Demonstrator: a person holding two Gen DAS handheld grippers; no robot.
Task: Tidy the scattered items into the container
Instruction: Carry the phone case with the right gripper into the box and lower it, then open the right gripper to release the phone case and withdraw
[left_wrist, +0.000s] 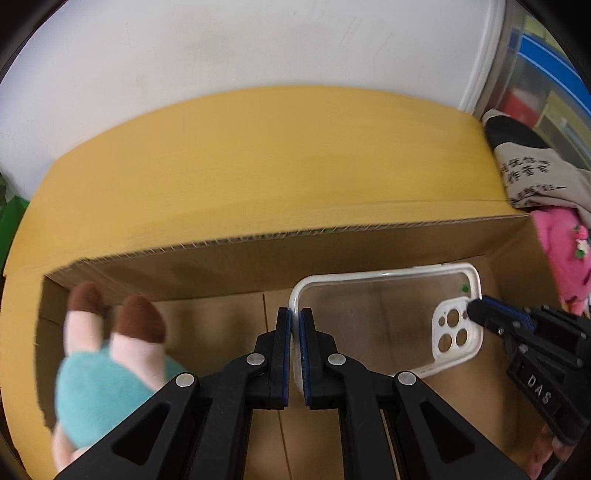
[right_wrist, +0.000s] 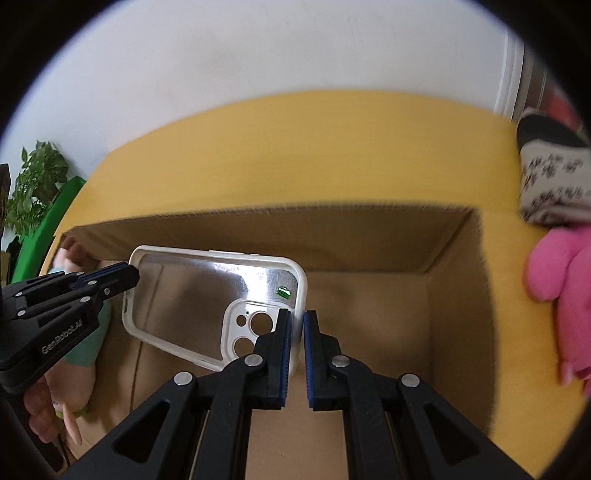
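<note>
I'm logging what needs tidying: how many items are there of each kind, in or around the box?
Phone case: 1
Teal plush toy: 1
Pink plush toy: 1
Printed sock: 1
Total: 4

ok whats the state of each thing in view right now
phone case: held over the open box, clamped at both ends
left tool: shut on the case's edge
right tool: shut on the camera-cutout end
cardboard box: open
teal plush: lying inside the box
pink plush: outside the box
</note>
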